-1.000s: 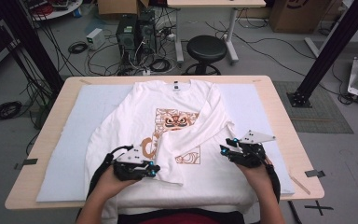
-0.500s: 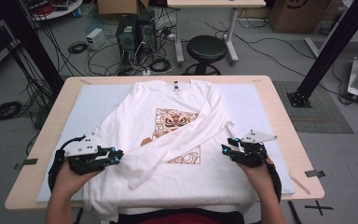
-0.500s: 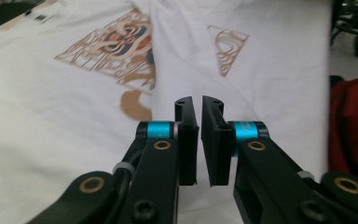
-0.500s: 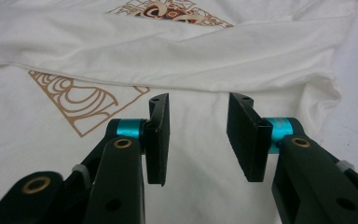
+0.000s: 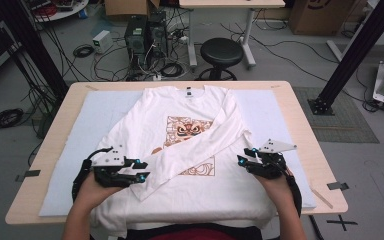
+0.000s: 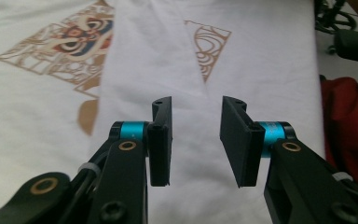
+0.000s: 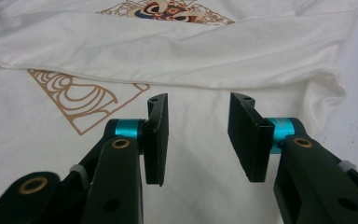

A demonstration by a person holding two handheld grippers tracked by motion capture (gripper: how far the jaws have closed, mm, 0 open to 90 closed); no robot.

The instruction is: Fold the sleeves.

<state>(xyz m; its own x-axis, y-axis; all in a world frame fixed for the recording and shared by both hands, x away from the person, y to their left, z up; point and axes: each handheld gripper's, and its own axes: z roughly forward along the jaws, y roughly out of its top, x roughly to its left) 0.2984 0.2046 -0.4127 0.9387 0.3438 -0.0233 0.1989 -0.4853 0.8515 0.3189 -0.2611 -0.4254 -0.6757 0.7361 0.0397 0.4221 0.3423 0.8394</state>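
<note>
1. Your white long-sleeved shirt (image 5: 190, 150) lies face up on the pale blue mat (image 5: 80, 150) that covers the wooden table (image 5: 300, 107), collar toward the far edge.
2. One sleeve (image 5: 200, 147) is folded across the chest, from the far shoulder on your right down to a cuff near your left gripper (image 5: 139, 170); it hides part of the printed design (image 5: 185, 131).
3. Your left gripper sits over the shirt's lower left part, just beside that cuff. Its jaws have just been opening; in the left gripper view they stand moderately apart with the sleeve cloth behind the gap and nothing pinched.
4. Your right gripper (image 5: 244, 159) hovers at the shirt's right edge. In the right gripper view (image 7: 198, 140) its jaws are likewise part-open, with bare cloth below and nothing gripped.
5. No container sits on the table.
6. The hem hangs over the near table edge, cut off from sight. A red garment (image 6: 349, 121) shows at the right edge of the left gripper view, cut off by the frame. Whether either gripper's tips touch the cloth cannot be told.
</note>
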